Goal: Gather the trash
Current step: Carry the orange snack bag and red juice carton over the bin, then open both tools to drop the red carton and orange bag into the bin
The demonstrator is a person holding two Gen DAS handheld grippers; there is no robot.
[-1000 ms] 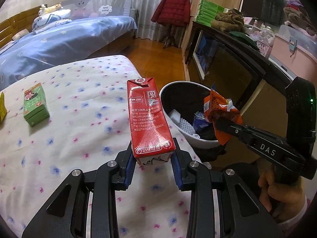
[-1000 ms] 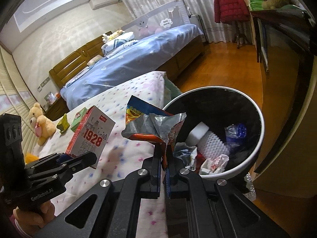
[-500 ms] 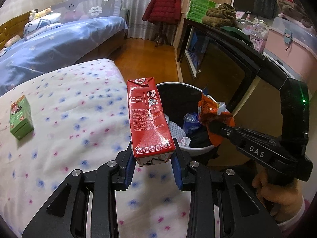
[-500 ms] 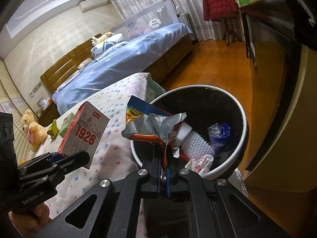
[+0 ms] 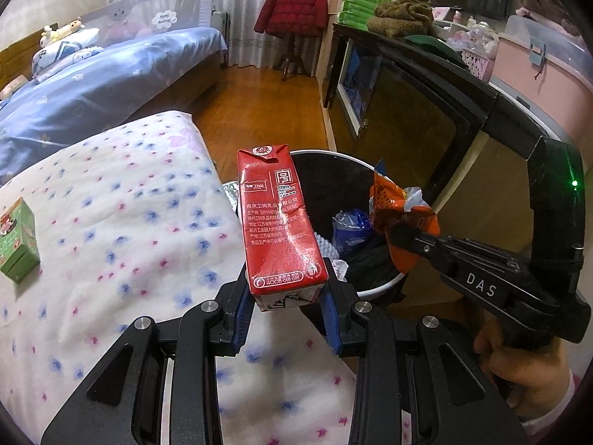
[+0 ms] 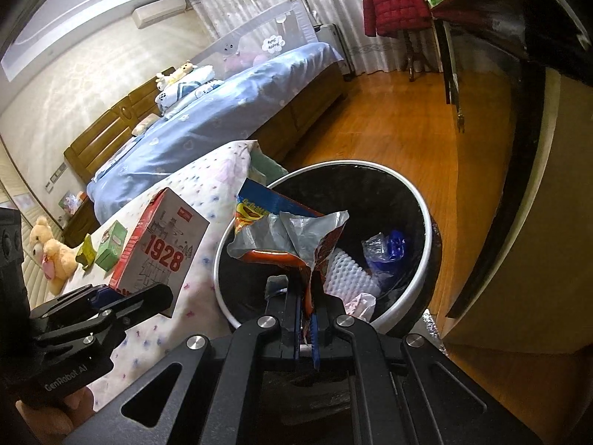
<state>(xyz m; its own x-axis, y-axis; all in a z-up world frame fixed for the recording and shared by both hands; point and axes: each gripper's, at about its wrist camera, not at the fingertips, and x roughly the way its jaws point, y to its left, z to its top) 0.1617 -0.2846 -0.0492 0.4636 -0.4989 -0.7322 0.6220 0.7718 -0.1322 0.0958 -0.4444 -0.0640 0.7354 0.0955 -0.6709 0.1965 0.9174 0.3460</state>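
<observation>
Both cameras ride on the handheld grippers, so each one looks forward and down along its own black fingers. The left one hangs close over the flowered bedspread [image 5: 122, 230], facing the trash bin [image 5: 385, 285] with the dark cabinet [image 5: 418, 122] behind it. The right one sits nearer the bin [image 6: 426, 218], peering straight into it, with the blue bed [image 6: 222, 111] further back. They overlap a lot: bin, bedspread, blue bed [image 5: 92, 85], red jacket [image 5: 294, 3] [image 6: 393, 0], wood floor. Each view also catches the other gripper from the side.
</observation>
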